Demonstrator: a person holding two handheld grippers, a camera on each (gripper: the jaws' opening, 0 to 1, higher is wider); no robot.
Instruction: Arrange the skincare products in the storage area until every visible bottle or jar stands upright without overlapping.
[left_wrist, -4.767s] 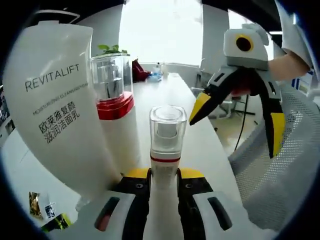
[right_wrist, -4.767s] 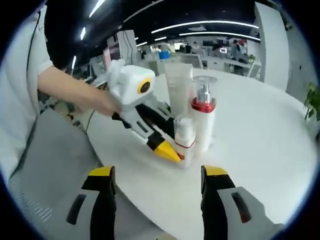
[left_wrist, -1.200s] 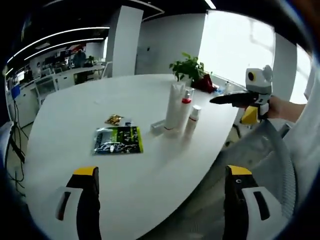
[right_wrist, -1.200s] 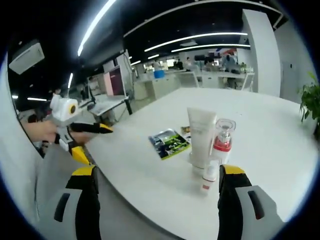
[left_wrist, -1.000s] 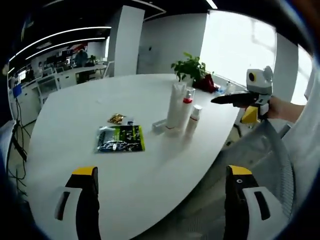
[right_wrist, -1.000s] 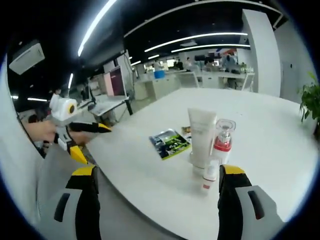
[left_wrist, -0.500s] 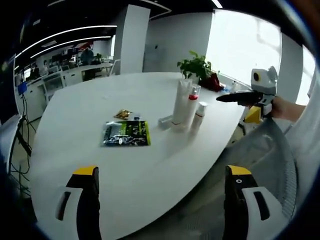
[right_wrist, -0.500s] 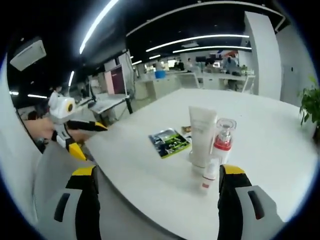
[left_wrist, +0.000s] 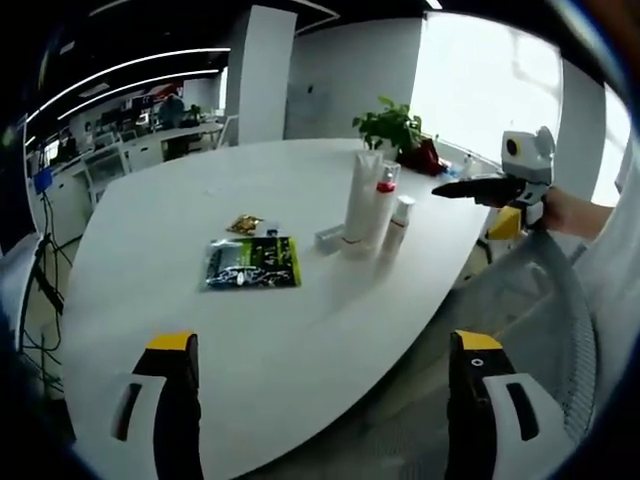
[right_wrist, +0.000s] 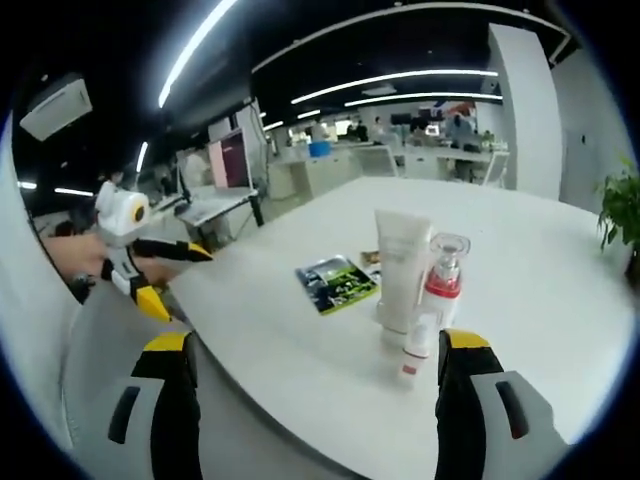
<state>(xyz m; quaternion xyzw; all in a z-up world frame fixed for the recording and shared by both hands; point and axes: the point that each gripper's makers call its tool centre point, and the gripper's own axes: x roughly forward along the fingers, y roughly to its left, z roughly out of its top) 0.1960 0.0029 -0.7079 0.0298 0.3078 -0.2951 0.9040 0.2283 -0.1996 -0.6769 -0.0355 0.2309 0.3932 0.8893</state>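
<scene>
The white tube (right_wrist: 402, 268), the red-collared pump bottle (right_wrist: 441, 280) and the small bottle (right_wrist: 417, 344) stand upright, close together, well ahead of both grippers. A careless return could knock the small one over, because it stands nearest. The left gripper (left_wrist: 318, 400) and the right gripper (right_wrist: 313, 400) are both spread wide and hold nothing.

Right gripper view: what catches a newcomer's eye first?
Three skincare products stand upright together near the white table's edge: a white tube, a red-collared pump bottle and a small bottle. A green packet lies flat beside them, and the left claw, held open, hangs off the table's side.
</scene>
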